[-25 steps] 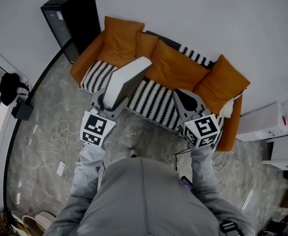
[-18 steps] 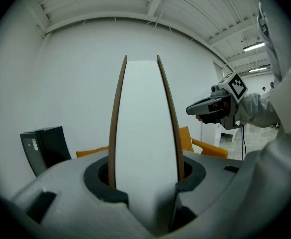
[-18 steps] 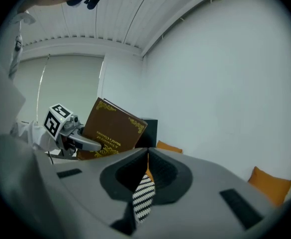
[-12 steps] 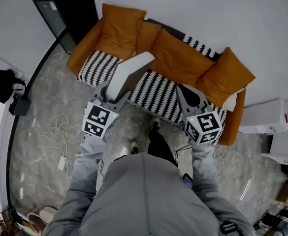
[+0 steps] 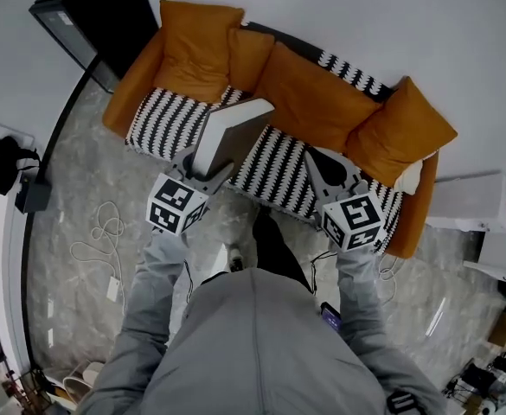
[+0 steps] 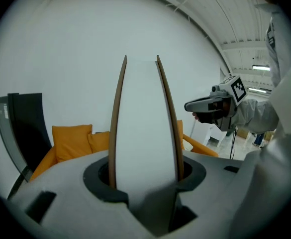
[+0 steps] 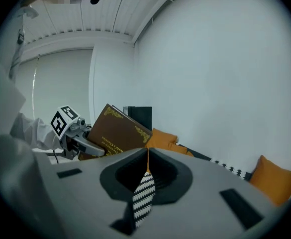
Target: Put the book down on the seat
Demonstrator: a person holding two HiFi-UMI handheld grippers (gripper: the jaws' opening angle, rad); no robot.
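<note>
Clearly the book (image 5: pixel 232 130) is a stiff hardback, thick enough to carry some weight, and its smooth covers could slide in a loose grip. The sound hold is the one in use: across both covers near one end, which keeps the pages shut. Since most of its length reaches out beyond the grip, it will likely want to tip, so it should go down flat and gently. It has brown covers with gold ornament at the corners and a pale block of pages between them. The left gripper (image 5: pixel 202 166) has its jaws clamped on the book's lower end and holds it tilted in the air over the front edge of the striped seat (image 5: pixel 161 118), left of the middle, before the orange cushions (image 5: pixel 311 102). The right gripper (image 5: pixel 315 156) hangs empty over the seat's right part, jaws together.
</note>
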